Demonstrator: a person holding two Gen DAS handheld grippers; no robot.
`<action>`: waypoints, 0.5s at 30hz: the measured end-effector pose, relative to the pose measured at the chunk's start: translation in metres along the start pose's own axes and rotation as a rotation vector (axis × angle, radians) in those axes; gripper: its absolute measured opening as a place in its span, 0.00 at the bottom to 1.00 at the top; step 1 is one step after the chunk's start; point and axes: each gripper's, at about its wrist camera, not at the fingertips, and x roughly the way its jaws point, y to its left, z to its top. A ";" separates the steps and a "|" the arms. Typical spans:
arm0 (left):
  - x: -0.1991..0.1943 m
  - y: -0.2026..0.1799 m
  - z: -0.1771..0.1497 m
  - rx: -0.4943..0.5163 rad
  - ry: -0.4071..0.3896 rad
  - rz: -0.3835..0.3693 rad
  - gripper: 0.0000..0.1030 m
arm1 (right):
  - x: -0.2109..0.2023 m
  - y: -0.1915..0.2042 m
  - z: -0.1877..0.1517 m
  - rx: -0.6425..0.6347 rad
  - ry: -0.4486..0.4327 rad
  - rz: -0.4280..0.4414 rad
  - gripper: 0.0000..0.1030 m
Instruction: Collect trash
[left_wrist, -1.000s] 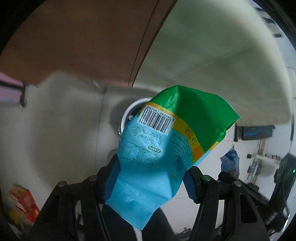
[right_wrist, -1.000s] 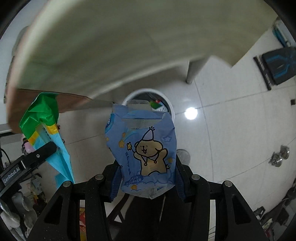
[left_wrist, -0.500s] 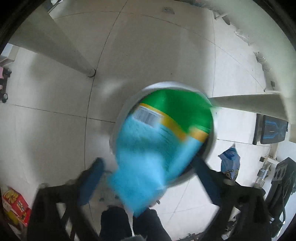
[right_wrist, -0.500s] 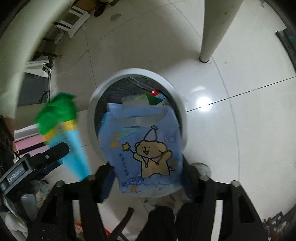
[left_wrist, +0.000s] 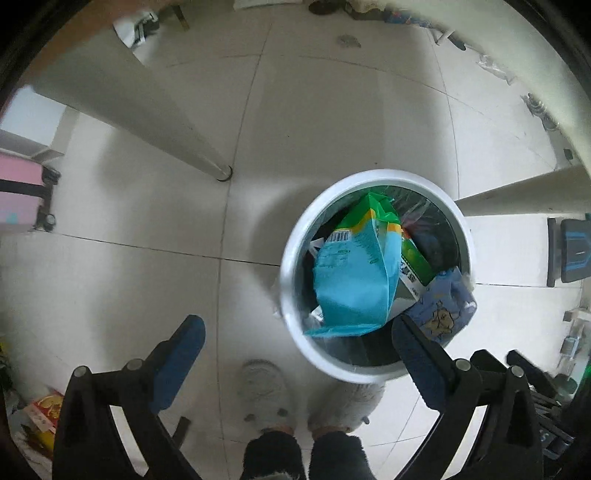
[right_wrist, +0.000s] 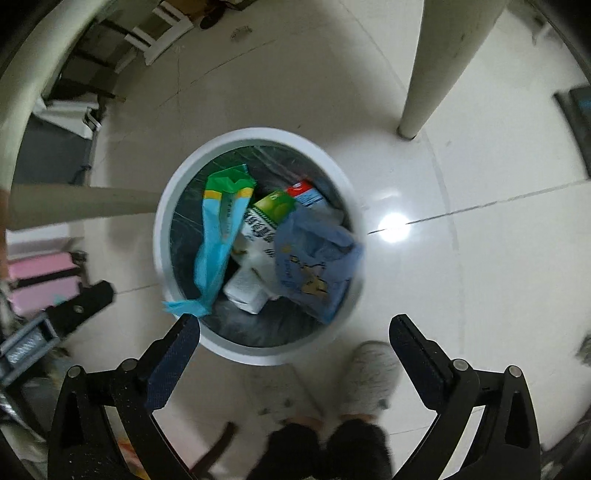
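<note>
A round white trash bin (left_wrist: 286, 280) (right_wrist: 162, 229) with a dark liner stands on the tiled floor below both grippers. The green and light-blue snack bag (left_wrist: 354, 280) (right_wrist: 218, 236) lies in it, its lower end over the near rim. The blue cartoon pouch (left_wrist: 443, 310) (right_wrist: 314, 266), blurred, lies against the bin's right rim beside a green and white carton (left_wrist: 413, 262) (right_wrist: 269, 214). My left gripper (left_wrist: 295, 325) stands open and holds nothing. The jaws of my right gripper (right_wrist: 295, 321) are opening, with nothing between them.
Pale table legs (left_wrist: 166, 129) (right_wrist: 432, 74) come down on both sides of the bin. The person's grey slippers (left_wrist: 266, 391) (right_wrist: 373, 373) stand just in front of it. A pink suitcase (left_wrist: 18, 192) (right_wrist: 40, 273) stands at the left. A red box (left_wrist: 44, 410) lies bottom left.
Both grippers came down from table height to just over the bin and opened. The snack bag and the cartoon pouch left the jaws and dropped into the bin.
</note>
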 end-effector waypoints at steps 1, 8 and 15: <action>-0.006 0.001 -0.003 0.001 -0.004 0.006 1.00 | -0.007 0.002 -0.003 -0.013 -0.012 -0.029 1.00; -0.076 0.000 -0.030 0.028 -0.029 0.024 1.00 | -0.090 0.008 -0.021 -0.074 -0.080 -0.138 1.00; -0.189 -0.003 -0.065 0.074 -0.057 0.023 1.00 | -0.209 0.024 -0.051 -0.105 -0.126 -0.141 1.00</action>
